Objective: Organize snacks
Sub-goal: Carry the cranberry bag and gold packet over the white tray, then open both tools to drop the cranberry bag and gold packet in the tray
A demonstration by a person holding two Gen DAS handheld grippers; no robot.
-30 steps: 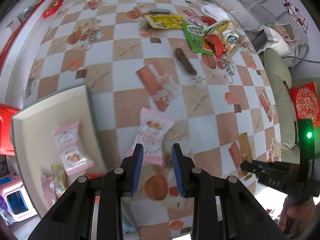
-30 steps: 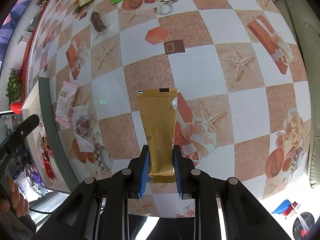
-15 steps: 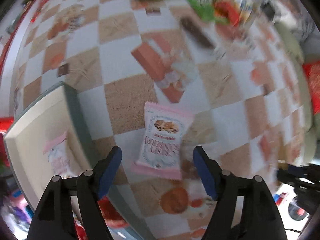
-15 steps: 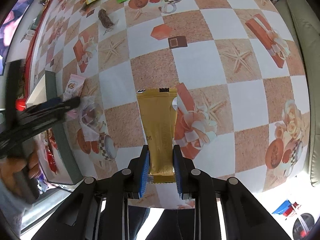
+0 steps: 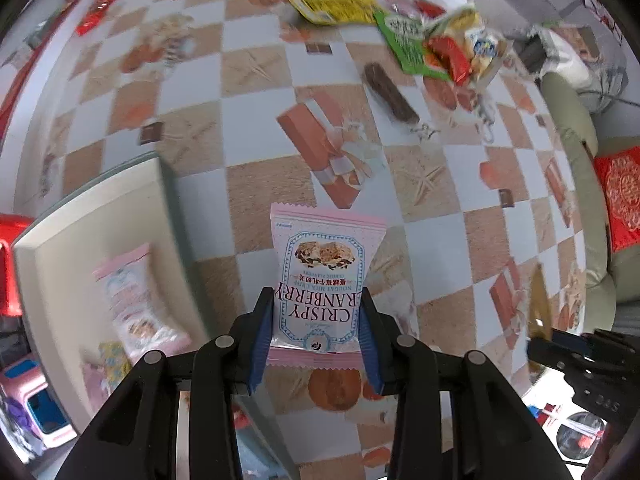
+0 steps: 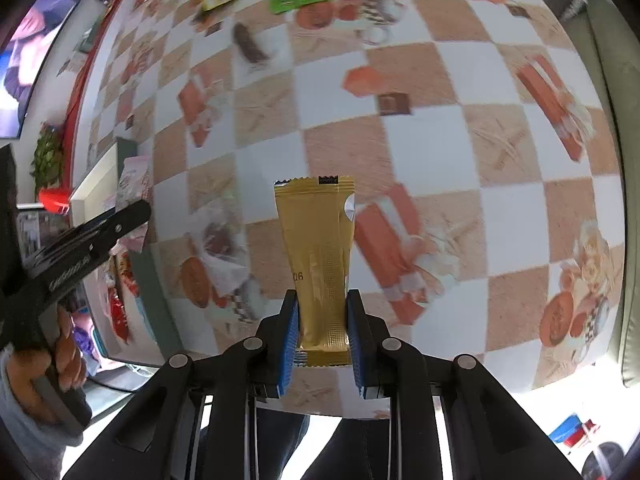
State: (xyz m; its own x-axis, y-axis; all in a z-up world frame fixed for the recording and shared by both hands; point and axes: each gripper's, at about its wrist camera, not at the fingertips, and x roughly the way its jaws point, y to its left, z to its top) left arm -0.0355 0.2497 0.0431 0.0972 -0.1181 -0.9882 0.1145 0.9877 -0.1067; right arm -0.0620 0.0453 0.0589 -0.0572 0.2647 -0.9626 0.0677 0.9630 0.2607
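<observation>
Already the sorting is partly underway: a cream tray (image 5: 168, 216) at about 9 o'clock in the left wrist view is holding one pink packet (image 5: 132, 292) and a few other wrappers, while a heap of loose snacks (image 5: 436, 48) is waiting at 1 o'clock on the checked tablecloth (image 5: 248, 68), with a brown bar (image 5: 390, 94) lying just short of it. So most of the job is looking unfinished. The left gripper (image 5: 318, 342), whose jaws have just been closing, is pinching a pink cranberry nougat packet (image 5: 324, 276) by its lower edges. The right gripper (image 6: 322, 338) is staying clamped narrowly on a gold sachet (image 6: 318, 256), holding it upright above the cloth.
</observation>
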